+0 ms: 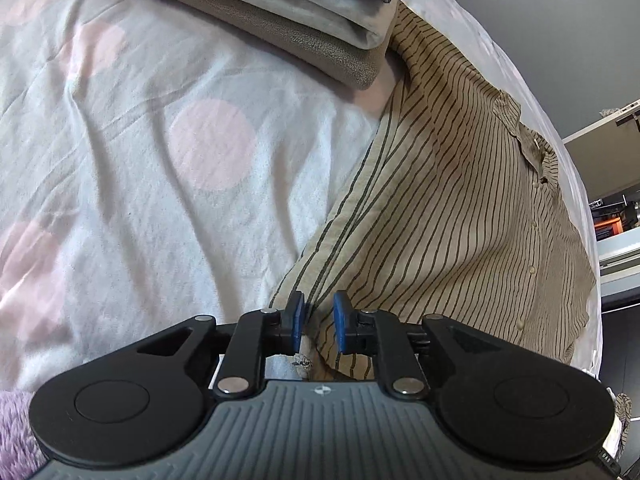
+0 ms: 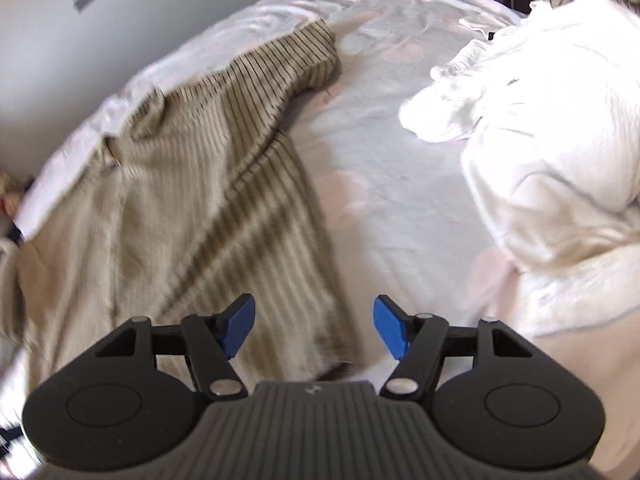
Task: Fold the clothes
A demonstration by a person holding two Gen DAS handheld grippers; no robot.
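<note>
Two grippers are seen over a bed covered by a white sheet (image 1: pixel 132 128) with large pale pink dots. In the left wrist view, the sheet fills the left side, wrinkled and bare. At the top centre, a stack of folded clothes (image 1: pixel 304 28) is laid on the sheet, grey-brown cloth beneath and pale grey cloth above, with a dark patterned piece at its far end. To the right, a beige shirt (image 1: pixel 472 184) with thin dark stripes is spread flat, its button placket and collar shown toward the right edge. The left gripper (image 1: pixel 318 322) is held at the shirt's near hem, its blue pads narrowly parted, and a fold of the hem appears to stand between them; whether the cloth is actually pinched cannot be told.

In the right wrist view, which is somewhat blurred, the same striped shirt (image 2: pixel 192 200) is seen on the left half, one short sleeve stretched out toward the top centre. Bare sheet (image 2: pixel 384 200) is seen in the middle. The right gripper (image 2: pixel 314 326) is held above the shirt's lower edge with its blue pads spread wide and nothing between them. On the right, a crumpled white heap of cloth (image 2: pixel 552 140) is piled on the bed.
</note>
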